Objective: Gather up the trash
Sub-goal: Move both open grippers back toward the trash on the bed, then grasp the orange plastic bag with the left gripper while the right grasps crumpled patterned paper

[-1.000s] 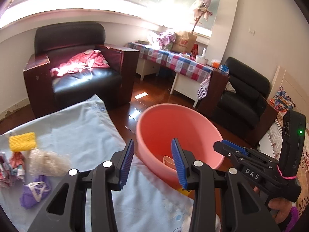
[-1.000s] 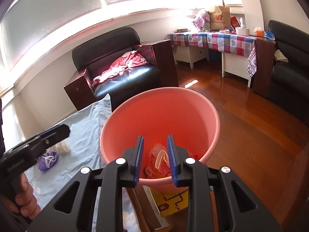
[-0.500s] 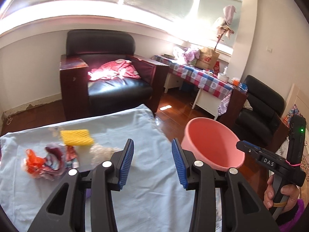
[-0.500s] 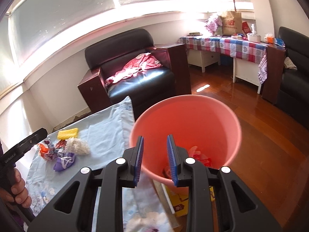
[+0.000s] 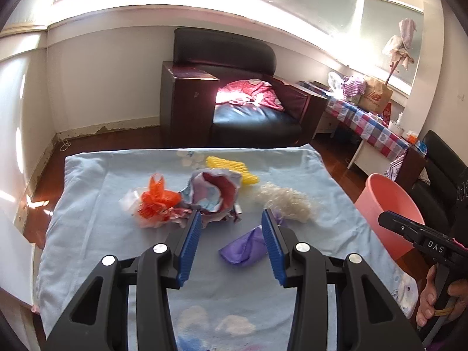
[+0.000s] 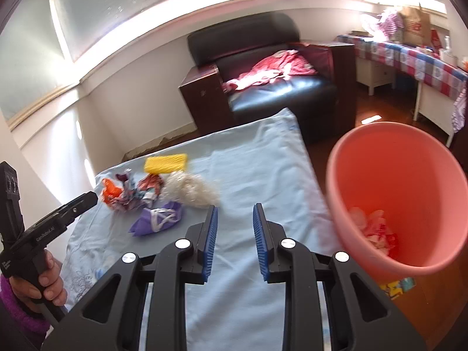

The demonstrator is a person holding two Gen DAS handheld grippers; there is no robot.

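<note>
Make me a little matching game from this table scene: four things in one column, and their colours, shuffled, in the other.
Things:
1. foam sleeve
2. crumpled bag
3. bucket
4. fluffy wad

Colours:
a. purple
b. cream
c. yellow
d. pink

Pairs: 1-c, 2-a, 3-d, 4-b

The left tongs' pad (image 5: pixel 270 235) hides part of the purple wad (image 5: pixel 242 248).
</note>
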